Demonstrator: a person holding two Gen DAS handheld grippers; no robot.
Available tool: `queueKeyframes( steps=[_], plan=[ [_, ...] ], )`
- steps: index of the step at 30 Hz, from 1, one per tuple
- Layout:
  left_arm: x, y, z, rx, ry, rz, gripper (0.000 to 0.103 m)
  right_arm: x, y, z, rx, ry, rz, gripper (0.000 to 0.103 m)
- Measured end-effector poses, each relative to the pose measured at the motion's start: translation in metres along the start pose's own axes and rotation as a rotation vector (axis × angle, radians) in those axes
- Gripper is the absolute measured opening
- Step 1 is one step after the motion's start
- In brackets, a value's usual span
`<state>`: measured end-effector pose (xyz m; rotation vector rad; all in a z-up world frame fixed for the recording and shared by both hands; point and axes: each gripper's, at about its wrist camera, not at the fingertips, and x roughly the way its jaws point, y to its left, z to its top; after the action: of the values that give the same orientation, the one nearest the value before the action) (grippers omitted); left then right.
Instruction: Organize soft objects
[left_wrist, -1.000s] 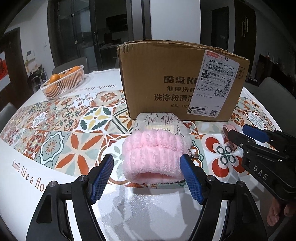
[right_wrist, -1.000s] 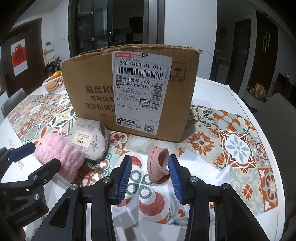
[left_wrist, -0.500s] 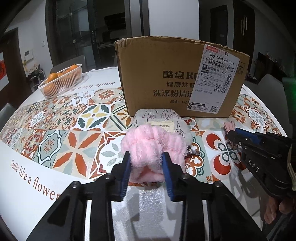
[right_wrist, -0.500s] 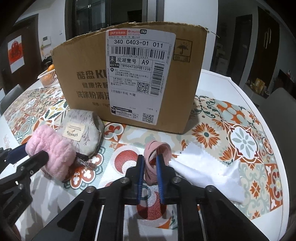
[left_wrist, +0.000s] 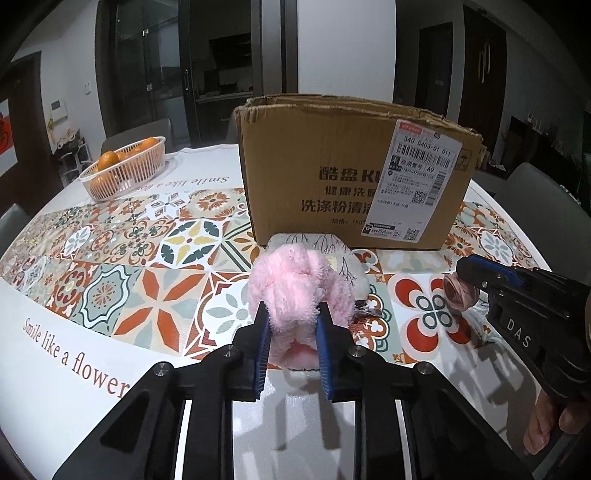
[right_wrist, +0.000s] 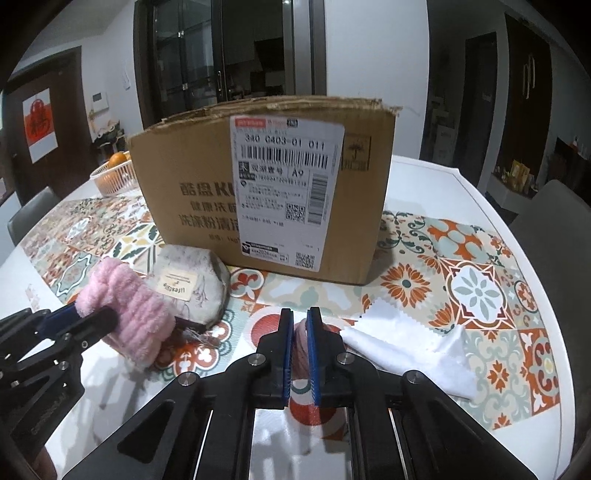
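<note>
So I've got both hands full right now. My left gripper is squeezed in on the fluffy pink plush headband, blue pads biting into the middle so it bunches up above the jaws. It looks just lifted off the patterned tile tablecloth, though I can't tell for sure if the bottom edge is clear. My right gripper is nearly closed, pinching the small dusty-pink elastic band between the pads, just beside the white cloth lying on the table.

The grey floral fabric pouch sits untouched in front of the open-topped brown cardboard box, right behind the headband.

My read: this is the pick-up step, both grabs made, nothing in the box yet. Next move calls for raising both hands high enough to clear the box's front wall, carrying over the opening, then letting go. The plush is squishy, so I'd keep the squeeze firm during the lift.
</note>
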<state>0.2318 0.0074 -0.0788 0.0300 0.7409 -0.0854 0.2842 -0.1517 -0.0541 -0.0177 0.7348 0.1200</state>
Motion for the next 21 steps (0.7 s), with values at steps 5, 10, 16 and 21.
queueKeyframes(
  steps=[5,10,16,21],
  plan=[
    [-0.014,-0.002,0.001,-0.003,-0.022,-0.002,0.023,-0.014,0.002,0.001,-0.003,-0.021,0.006,0.007],
    [-0.029,-0.006,0.002,-0.006,-0.047,-0.003,0.023,-0.031,0.001,0.002,-0.002,-0.046,0.016,0.006],
    [-0.046,-0.009,0.008,-0.012,-0.086,-0.009,0.023,-0.055,0.000,0.009,0.003,-0.093,0.030,0.006],
    [-0.060,-0.011,0.017,-0.007,-0.126,-0.012,0.023,-0.075,0.000,0.017,0.005,-0.142,0.033,0.006]
  ],
)
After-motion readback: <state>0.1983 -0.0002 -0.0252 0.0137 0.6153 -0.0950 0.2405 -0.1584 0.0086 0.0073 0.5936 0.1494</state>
